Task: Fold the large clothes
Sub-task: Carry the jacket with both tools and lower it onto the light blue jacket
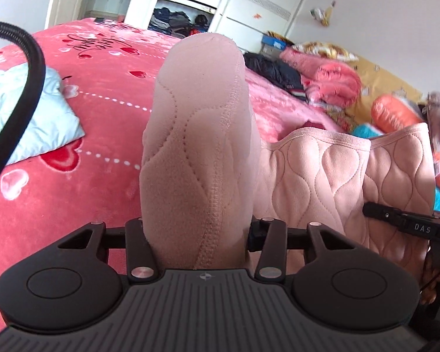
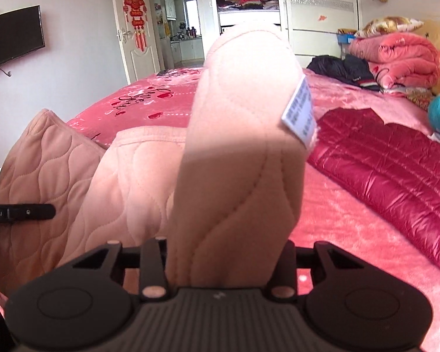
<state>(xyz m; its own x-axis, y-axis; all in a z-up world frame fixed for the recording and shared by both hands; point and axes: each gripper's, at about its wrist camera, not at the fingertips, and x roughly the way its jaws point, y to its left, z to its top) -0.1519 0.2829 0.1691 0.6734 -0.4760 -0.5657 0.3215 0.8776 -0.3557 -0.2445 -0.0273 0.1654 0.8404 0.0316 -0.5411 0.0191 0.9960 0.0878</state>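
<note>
A pale pink quilted garment (image 1: 322, 176) hangs stretched between my two grippers above the red bed. My left gripper (image 1: 198, 234) is shut on one end of it; the cloth (image 1: 199, 135) drapes over the fingers and hides them. My right gripper (image 2: 228, 249) is shut on the other end (image 2: 243, 152), which carries a white care label (image 2: 300, 111); its fingers are hidden too. The right gripper's side shows at the right edge of the left wrist view (image 1: 410, 223), and the left gripper's side shows at the left edge of the right wrist view (image 2: 20, 211).
The bed has a red plush heart-print blanket (image 1: 73, 205). A light blue folded cloth (image 1: 23, 117) lies at the left. A dark red quilted jacket (image 2: 396, 170) lies at the right. Black clothes (image 2: 343, 67) and pink bedding (image 2: 396, 52) are piled by the headboard. A wardrobe (image 2: 249, 0) stands behind.
</note>
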